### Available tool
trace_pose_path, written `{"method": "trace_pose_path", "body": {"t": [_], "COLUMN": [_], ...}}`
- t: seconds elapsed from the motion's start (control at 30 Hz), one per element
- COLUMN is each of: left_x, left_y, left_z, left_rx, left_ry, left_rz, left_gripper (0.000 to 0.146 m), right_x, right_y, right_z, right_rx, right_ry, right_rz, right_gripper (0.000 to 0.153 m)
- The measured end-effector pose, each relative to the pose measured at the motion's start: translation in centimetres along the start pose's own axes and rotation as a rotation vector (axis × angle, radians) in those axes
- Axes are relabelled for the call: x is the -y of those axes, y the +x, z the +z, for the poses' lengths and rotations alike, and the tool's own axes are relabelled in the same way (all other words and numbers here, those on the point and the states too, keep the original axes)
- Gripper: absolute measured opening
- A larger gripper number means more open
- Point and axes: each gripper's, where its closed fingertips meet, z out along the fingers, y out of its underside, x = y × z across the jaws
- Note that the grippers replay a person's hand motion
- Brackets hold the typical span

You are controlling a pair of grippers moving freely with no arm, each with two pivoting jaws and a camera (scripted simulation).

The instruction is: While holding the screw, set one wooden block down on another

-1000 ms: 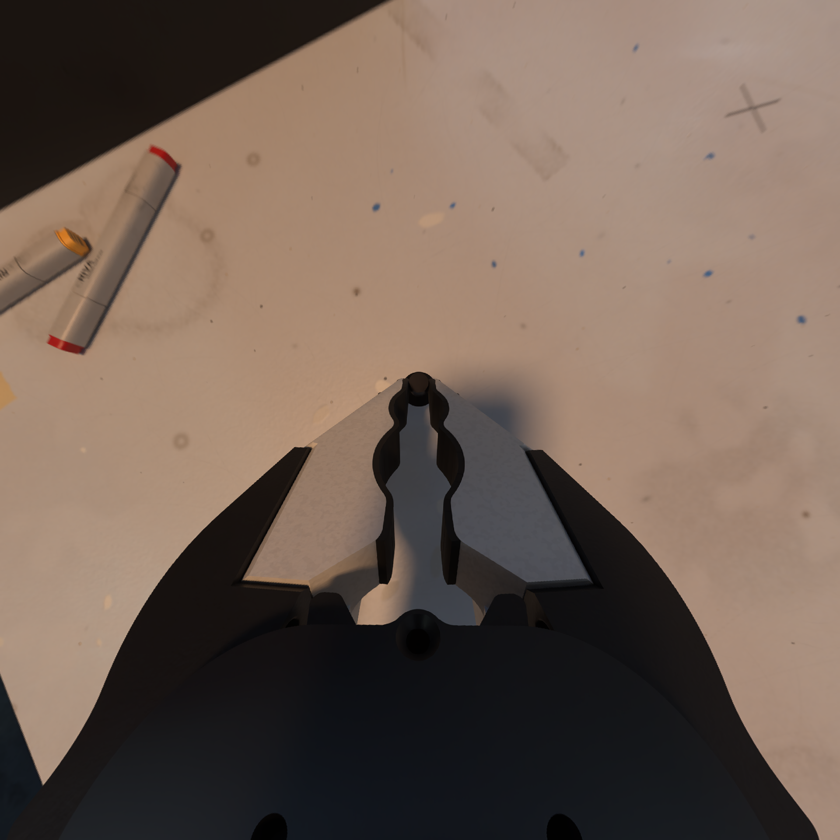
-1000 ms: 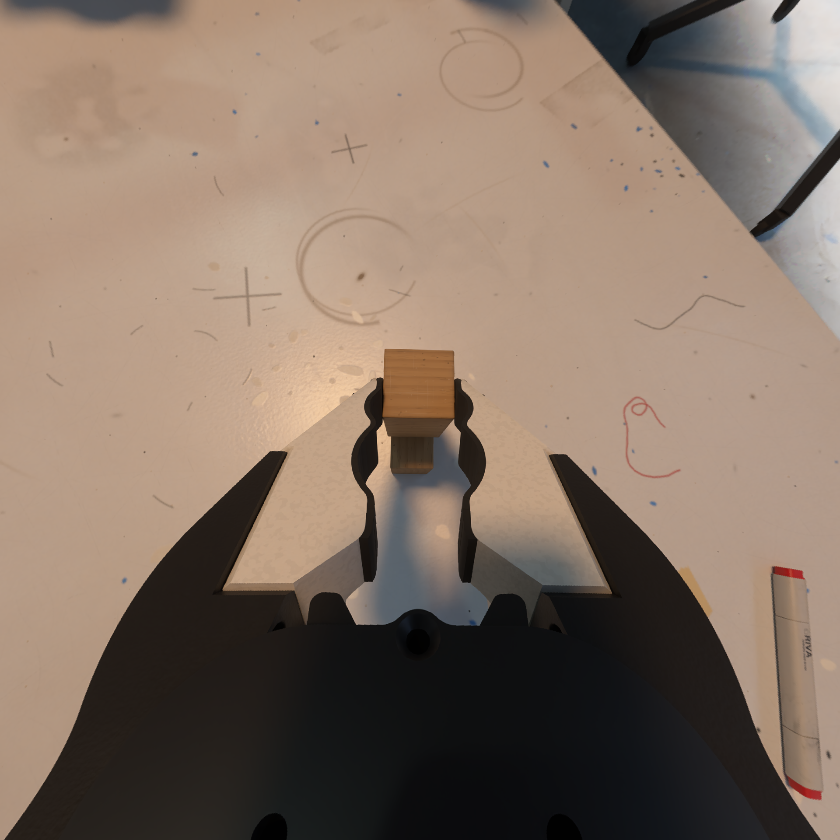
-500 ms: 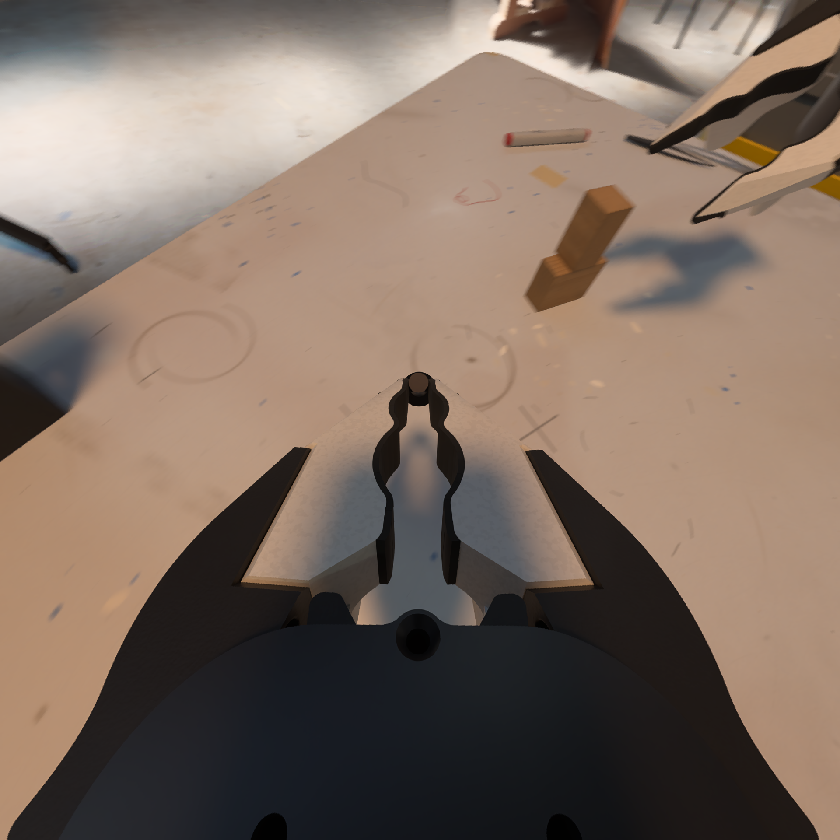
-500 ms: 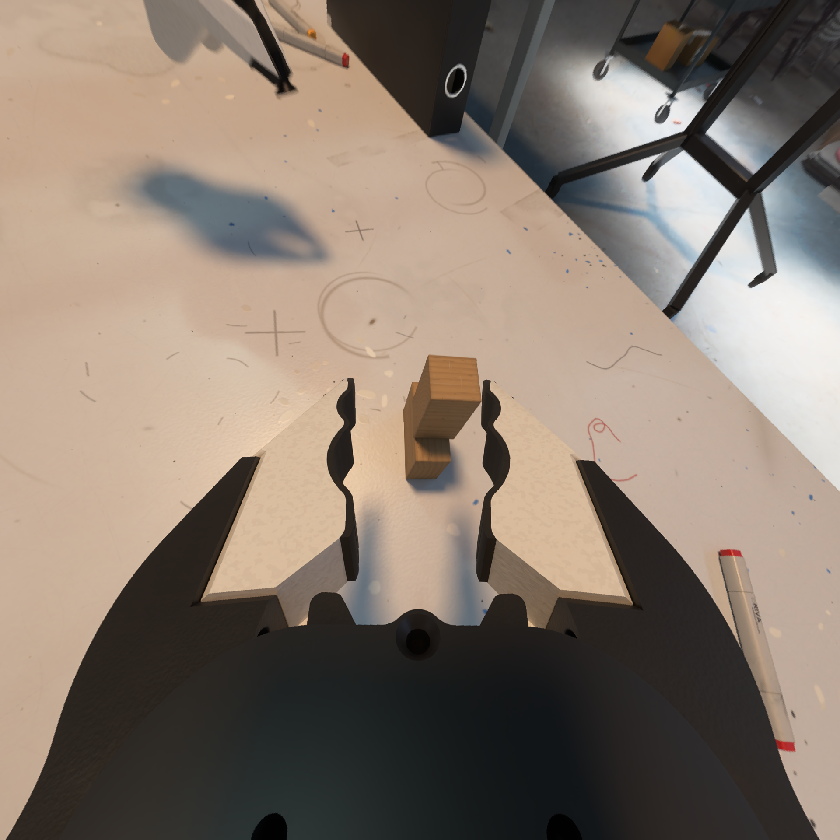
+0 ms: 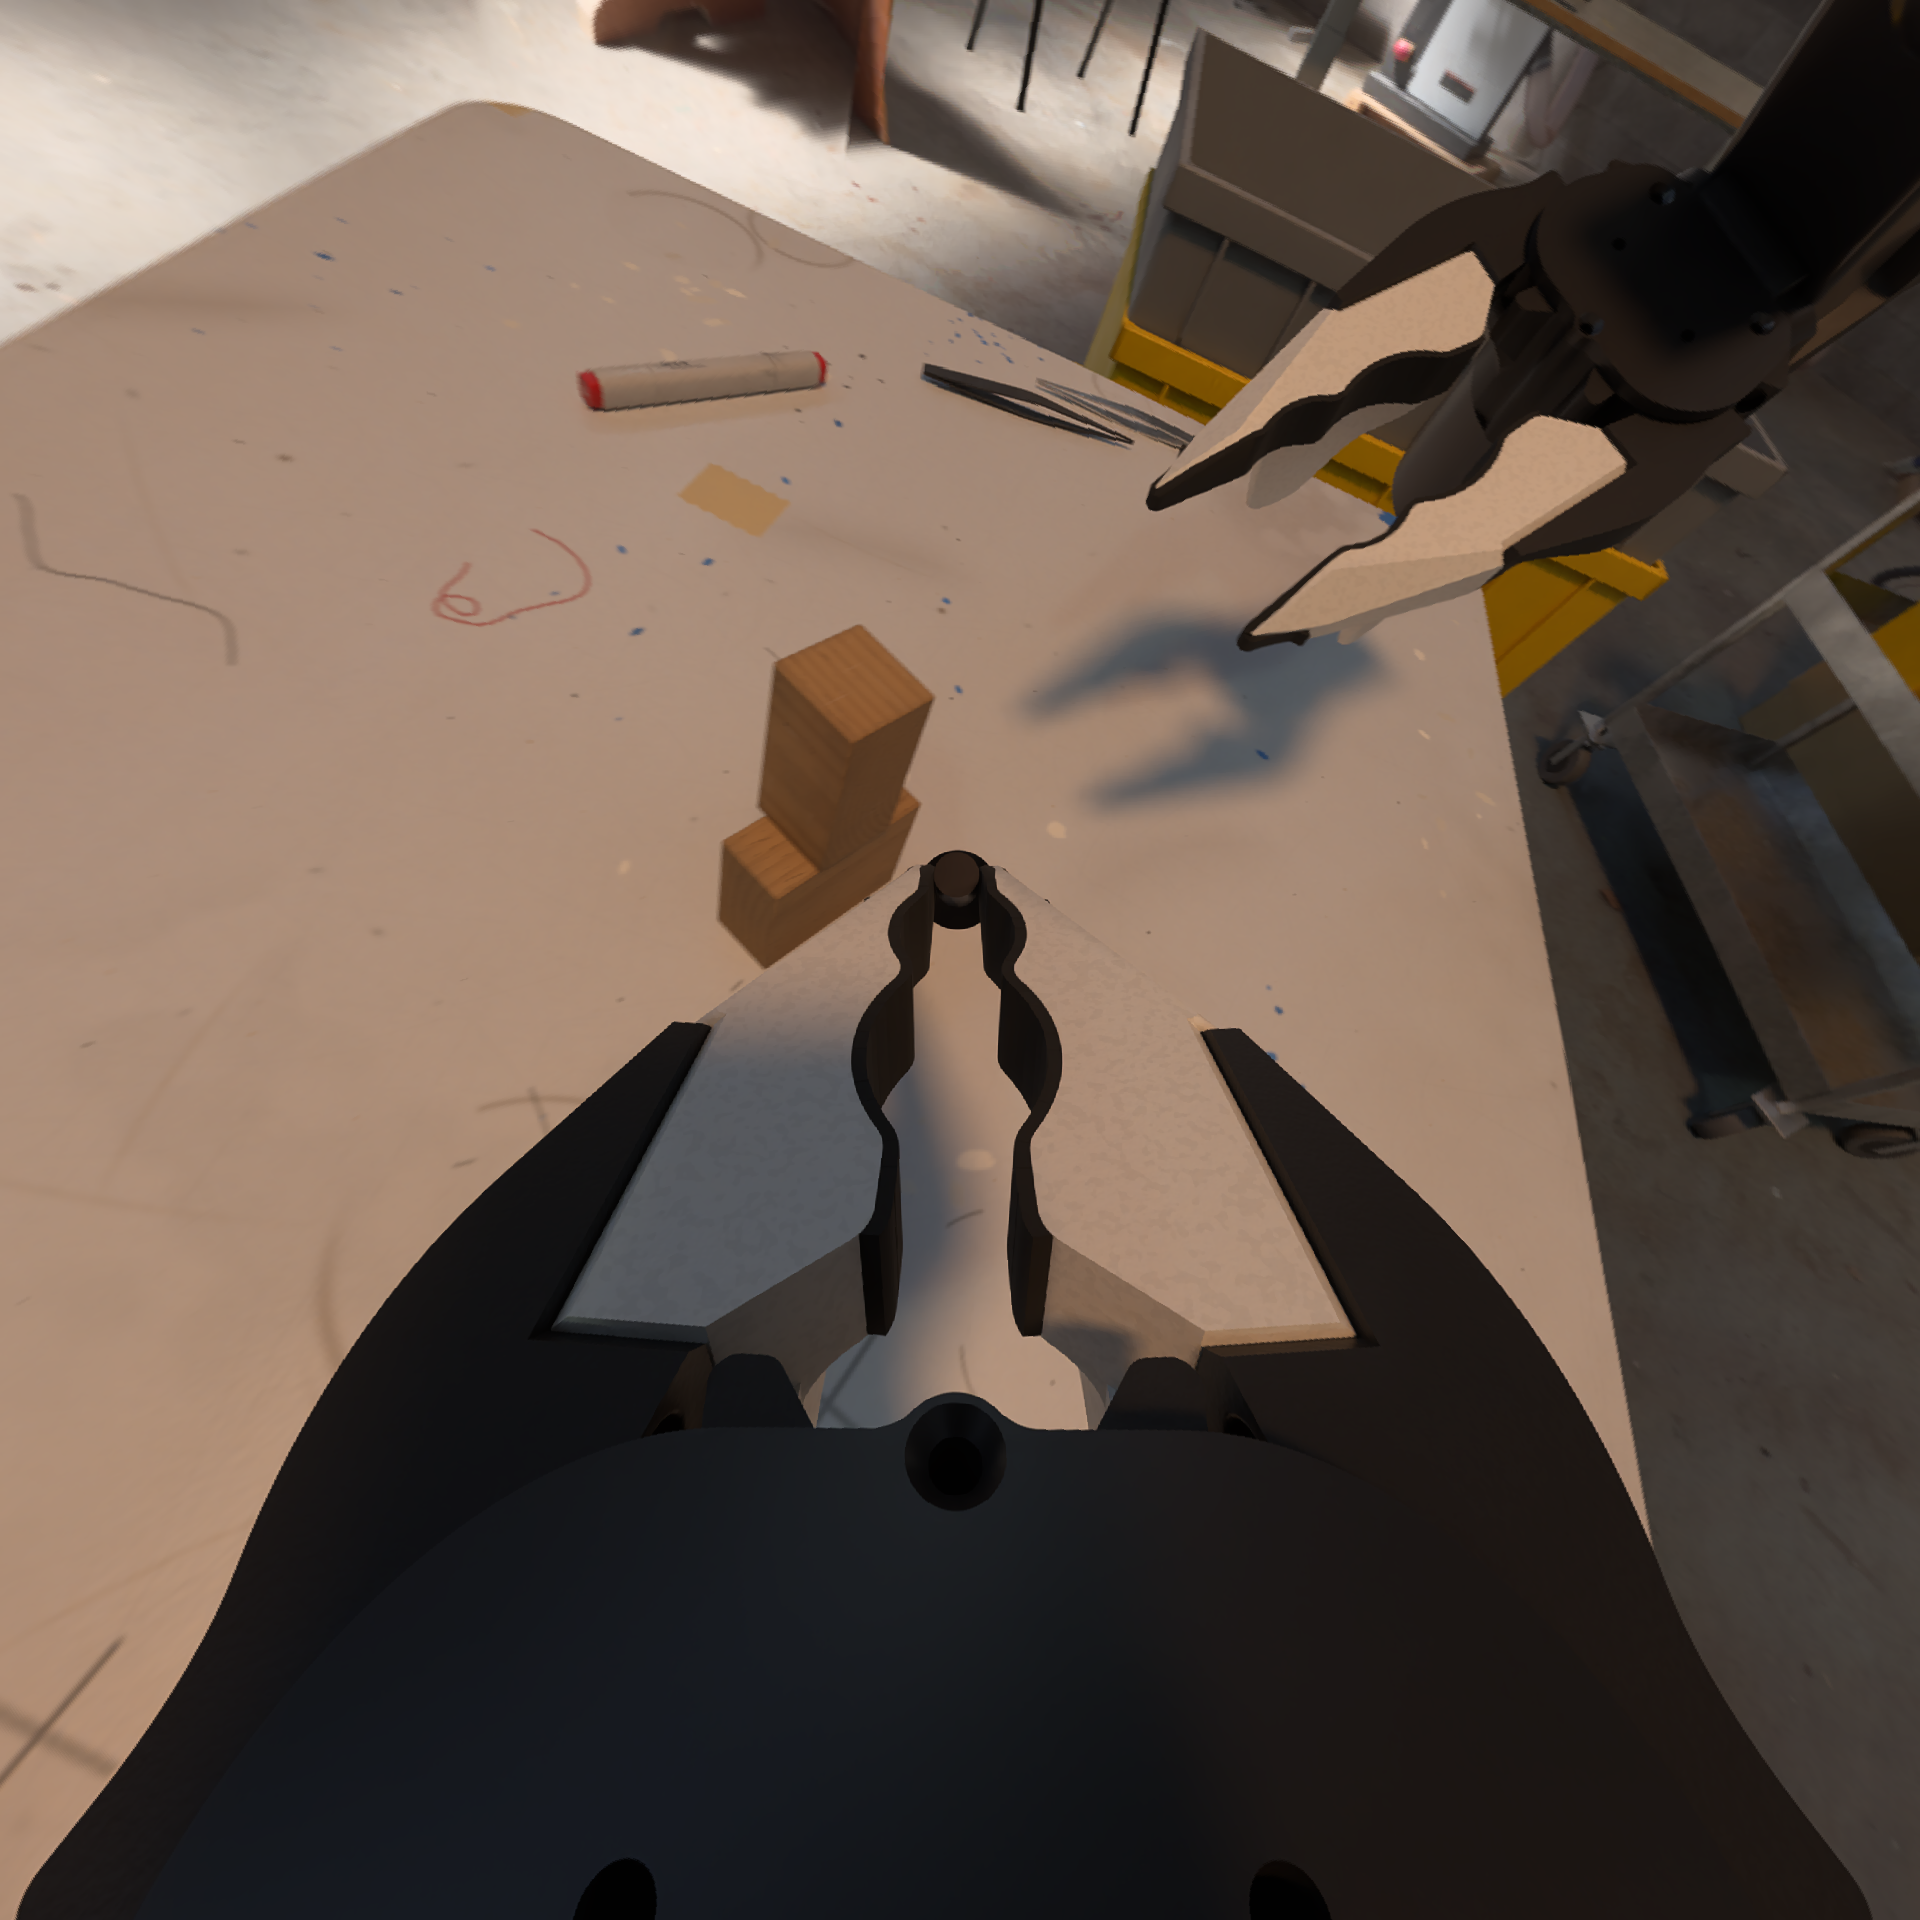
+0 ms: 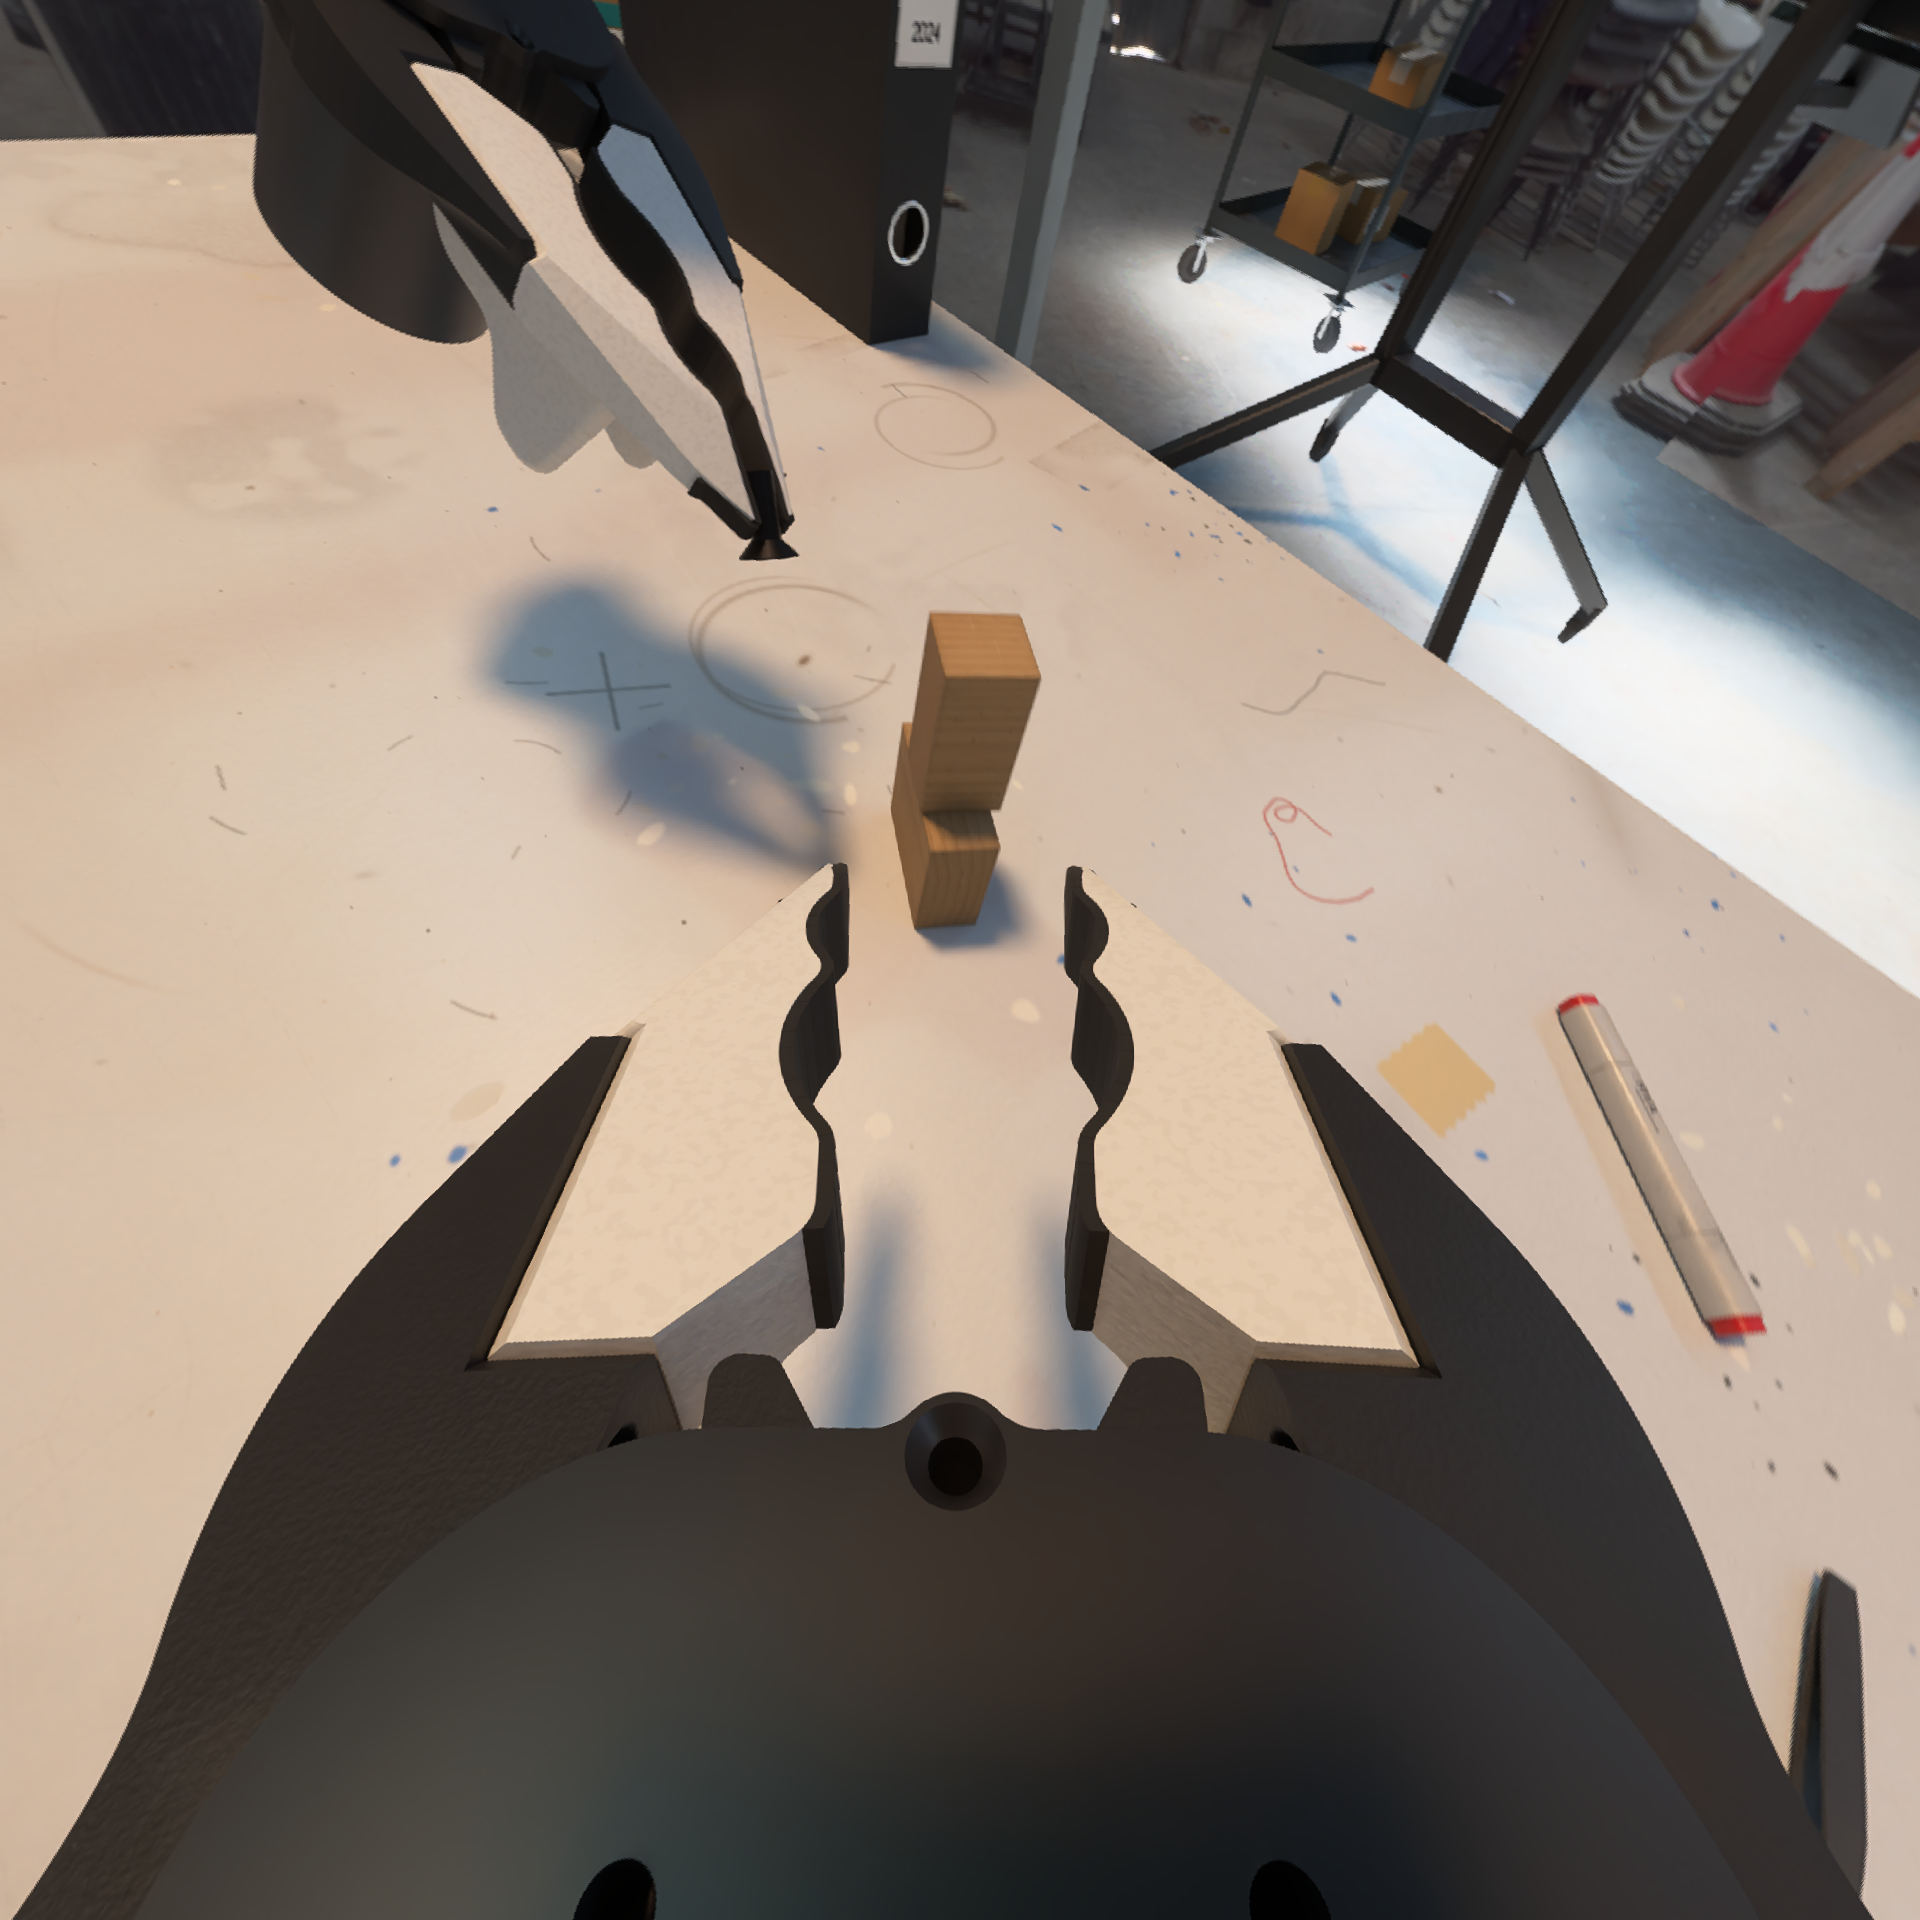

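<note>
My left gripper (image 5: 957, 883) is shut on a small black screw (image 5: 956, 879), held above the table; it also shows in the right wrist view (image 6: 767, 520) with the screw (image 6: 767, 545) at its tips. One wooden block (image 5: 840, 746) stands upright on a second wooden block (image 5: 800, 891) lying on the table, just left of my left gripper's tips. In the right wrist view the upper block (image 6: 977, 712) rests on the lower block (image 6: 943, 862). My right gripper (image 6: 956, 899) is open and empty, drawn back from the stack; it shows far right in the left wrist view (image 5: 1205, 566).
A grey marker with red caps (image 5: 701, 379) (image 6: 1657, 1164), black tweezers (image 5: 1023, 400) and a tan tape patch (image 5: 734, 499) lie on the table (image 5: 312, 831). A black binder (image 6: 831, 156) stands at the far edge. The table edge (image 6: 1507, 696) runs close on the right, with metal carts beyond.
My right gripper opened, let go of the upper block and drew back and up. The block now stands on the lower one. My left gripper swung round toward the stack, still holding the screw.
</note>
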Motion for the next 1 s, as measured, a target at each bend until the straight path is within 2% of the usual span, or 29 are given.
{"method": "trace_pose_path", "body": {"t": [0.4, 1.0], "left_x": [-1.7, -4.0], "left_y": [2.4, 3.1], "left_z": [3.2, 3.8], "left_rx": [-0.050, -0.072], "left_ry": [-0.069, -0.099], "left_rz": [-0.035, -0.071], "left_gripper": [0.008, 0.008], "right_x": [-4.2, -6.4], "right_y": [0.5, -0.8], "right_z": [-2.5, -0.9], "right_rx": [-0.014, 0.075], "right_ry": [-0.035, -0.126], "right_rz": [0.070, 0.065], "right_gripper": [0.044, 0.049]}}
